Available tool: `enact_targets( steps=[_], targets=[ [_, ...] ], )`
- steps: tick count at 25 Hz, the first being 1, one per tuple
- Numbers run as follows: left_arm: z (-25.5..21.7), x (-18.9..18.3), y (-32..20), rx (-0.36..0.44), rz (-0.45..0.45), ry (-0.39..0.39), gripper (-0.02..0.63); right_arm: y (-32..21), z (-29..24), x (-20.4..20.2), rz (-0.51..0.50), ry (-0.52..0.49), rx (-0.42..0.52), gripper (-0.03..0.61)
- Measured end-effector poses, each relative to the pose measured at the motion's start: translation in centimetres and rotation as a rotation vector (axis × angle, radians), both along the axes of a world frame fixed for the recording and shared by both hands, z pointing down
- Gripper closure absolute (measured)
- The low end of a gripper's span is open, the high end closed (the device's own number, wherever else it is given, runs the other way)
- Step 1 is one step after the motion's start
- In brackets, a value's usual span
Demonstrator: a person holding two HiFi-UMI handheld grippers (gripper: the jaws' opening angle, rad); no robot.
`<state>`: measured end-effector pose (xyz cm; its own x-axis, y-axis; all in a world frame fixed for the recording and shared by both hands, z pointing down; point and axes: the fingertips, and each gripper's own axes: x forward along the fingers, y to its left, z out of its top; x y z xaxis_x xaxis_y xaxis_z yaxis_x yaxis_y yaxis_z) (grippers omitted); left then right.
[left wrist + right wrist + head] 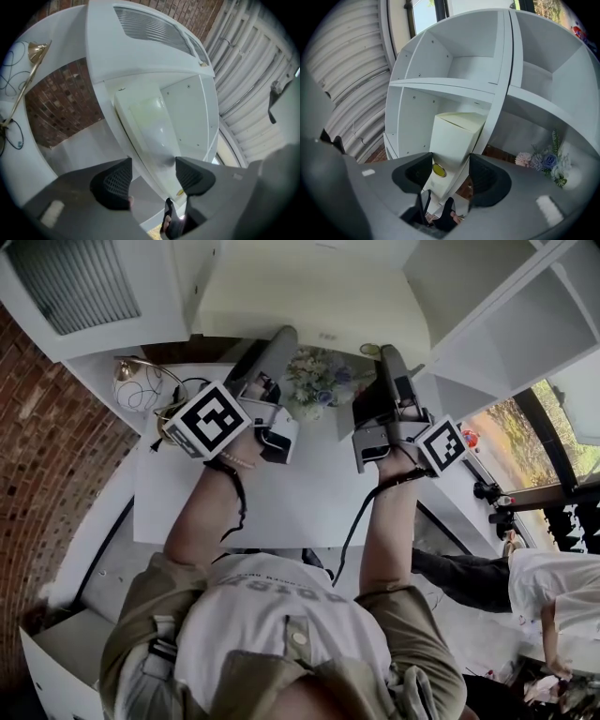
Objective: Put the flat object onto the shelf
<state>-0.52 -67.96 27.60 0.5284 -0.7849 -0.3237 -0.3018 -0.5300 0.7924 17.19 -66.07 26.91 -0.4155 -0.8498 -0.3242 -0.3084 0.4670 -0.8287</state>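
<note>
Cream-white flat cardboard box: pokes out ahead of the left tongs and the right tongs, over their tips, and reaches away toward the white boxy shelf made of flat boards. Seems to have its far end up by the lower hole, straight ahead of the right tongs. Shows a small round yellow sticker just by one jaw there.

Right tongs: clenched on the near end of the box, black pads touching it on both sides. Left tongs: not squeezing yet. Stand apart around the box, with one pad right against it and a gap on the other side.

Looks light, being thin card and likely hollow. Seems stiff enough to stay straight, but could dent if pinched too hard. Looks smooth and a bit shiny, so might slip. Being long and wide, could tip or swing if held by one end only.

Best to hold by the near end, across the thin sides, one pair of tongs toward each corner. Squeeze softly. Keep both ends level, then slide the far end in first. Mind the bunch of pale pink and blue flowers, low and off to the right of the right tongs.
</note>
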Motion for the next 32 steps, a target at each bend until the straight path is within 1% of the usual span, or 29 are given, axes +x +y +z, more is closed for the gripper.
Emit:
enact_targets(
  steps=[3,5,6,7,12,13,15,20,23,25,27,28,30,32],
  targets=[
    [0.4,-0.3,-0.3,-0.042,0.005,0.022,0.344,-0.7,0.2,-0.1,0.009,-0.006,-0.036,0.341],
    [0.6,-0.4,-0.4,-0.058,0.005,0.026,0.375,-1.1,0.6,-0.1,0.024,-0.002,-0.066,0.392],
    [0.6,-0.4,-0.4,-0.062,0.005,0.025,0.377,-1.2,0.8,0.0,0.031,-0.005,-0.078,0.427],
    [0.7,-0.4,-0.4,-0.065,0.005,0.022,0.377,-1.3,1.0,0.0,0.036,-0.01,-0.085,0.445],
    [1.1,-0.5,-0.6,-0.093,-0.001,0.016,0.422,-1.8,1.3,0.0,0.051,-0.004,-0.102,0.466],
    [1.2,-0.5,-0.7,-0.099,-0.002,0.015,0.431,-1.9,1.5,0.0,0.054,0.0,-0.113,0.484],
    [1.3,-0.5,-0.7,-0.105,-0.004,0.013,0.443,-2.0,1.9,0.0,0.066,0.002,-0.138,0.575],
    [1.2,-0.3,-0.7,-0.098,0.004,0.001,0.445,-2.0,1.9,0.1,0.08,0.002,-0.128,0.575],
    [0.9,-0.5,-0.4,-0.073,0.005,0.008,0.445,-1.4,1.5,0.5,0.101,0.012,-0.1,0.572],
    [0.8,-0.9,0.2,-0.045,0.006,0.004,0.445,-0.7,1.3,0.7,0.117,0.028,-0.069,0.54],
    [1.0,-1.5,0.9,-0.012,-0.001,-0.031,0.445,0.2,1.3,0.8,0.137,0.065,-0.039,0.523],
    [1.2,-1.7,1.3,0.006,-0.014,-0.066,0.445,0.8,1.3,0.9,0.152,0.097,-0.024,0.506],
    [2.0,-2.1,2.3,0.044,-0.052,-0.168,0.445,2.2,1.4,1.0,0.184,0.19,0.012,0.5],
    [2.9,-2.3,3.4,0.083,-0.095,-0.286,0.445,3.7,1.3,0.7,0.209,0.298,0.055,0.5]
  ],
)
